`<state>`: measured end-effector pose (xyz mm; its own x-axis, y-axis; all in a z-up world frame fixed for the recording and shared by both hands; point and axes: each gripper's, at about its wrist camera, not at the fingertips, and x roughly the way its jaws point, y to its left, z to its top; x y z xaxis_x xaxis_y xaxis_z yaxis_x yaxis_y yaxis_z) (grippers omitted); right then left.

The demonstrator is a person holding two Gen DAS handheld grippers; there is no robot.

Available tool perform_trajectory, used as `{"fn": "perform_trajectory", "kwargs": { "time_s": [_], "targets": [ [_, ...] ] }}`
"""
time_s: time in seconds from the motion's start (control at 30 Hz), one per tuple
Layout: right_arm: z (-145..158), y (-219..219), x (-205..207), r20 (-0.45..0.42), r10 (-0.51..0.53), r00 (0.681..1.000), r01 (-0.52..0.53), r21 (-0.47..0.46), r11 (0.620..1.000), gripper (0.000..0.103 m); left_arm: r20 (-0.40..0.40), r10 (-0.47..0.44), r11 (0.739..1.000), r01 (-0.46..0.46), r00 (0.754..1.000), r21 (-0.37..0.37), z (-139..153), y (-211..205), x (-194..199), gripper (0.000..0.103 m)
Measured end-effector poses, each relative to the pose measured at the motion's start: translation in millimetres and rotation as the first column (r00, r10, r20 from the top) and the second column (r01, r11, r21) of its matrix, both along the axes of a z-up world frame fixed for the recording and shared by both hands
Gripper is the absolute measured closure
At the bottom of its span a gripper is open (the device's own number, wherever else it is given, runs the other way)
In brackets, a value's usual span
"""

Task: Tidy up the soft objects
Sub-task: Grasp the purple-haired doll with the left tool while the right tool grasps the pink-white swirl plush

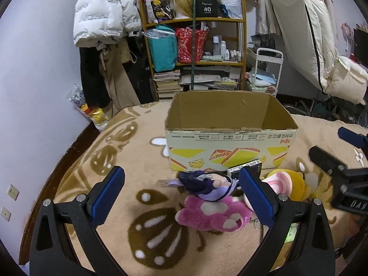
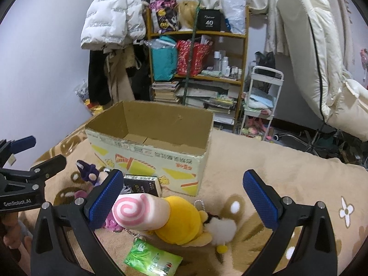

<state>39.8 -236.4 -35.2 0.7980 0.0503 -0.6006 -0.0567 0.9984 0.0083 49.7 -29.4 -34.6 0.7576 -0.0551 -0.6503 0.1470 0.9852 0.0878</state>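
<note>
Both our left gripper (image 1: 181,193) and right gripper (image 2: 182,195) gape wide, holding nothing. The plush toys (image 2: 181,218) lie heaped on the blanket (image 2: 287,168) against the cardboard box's (image 2: 147,154) near wall. We judge them light, squashy; pinch mid-body.

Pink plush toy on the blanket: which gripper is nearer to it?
Left. The left gripper hovers open right over the pink plush toy; the right gripper hangs open beside it, over the yellow plush.
</note>
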Motion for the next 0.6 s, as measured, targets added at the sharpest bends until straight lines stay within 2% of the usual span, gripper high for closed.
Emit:
{"fn": "perform_trajectory", "kwargs": {
  "time_s": [0.4,0.6],
  "targets": [
    [-29,19,20,-0.121,0.107,0.987,-0.11,-0.018,0.994,0.0,-0.122,0.004,0.998,-0.011,0.993,-0.055,-26,-6,44,0.005],
    [-41,27,28,-0.158,0.157,0.975,-0.16,-0.004,0.987,0.0,-0.184,-0.005,1.0,0.0,0.983,-0.027,-47,-15,62,0.005]
  ]
}}
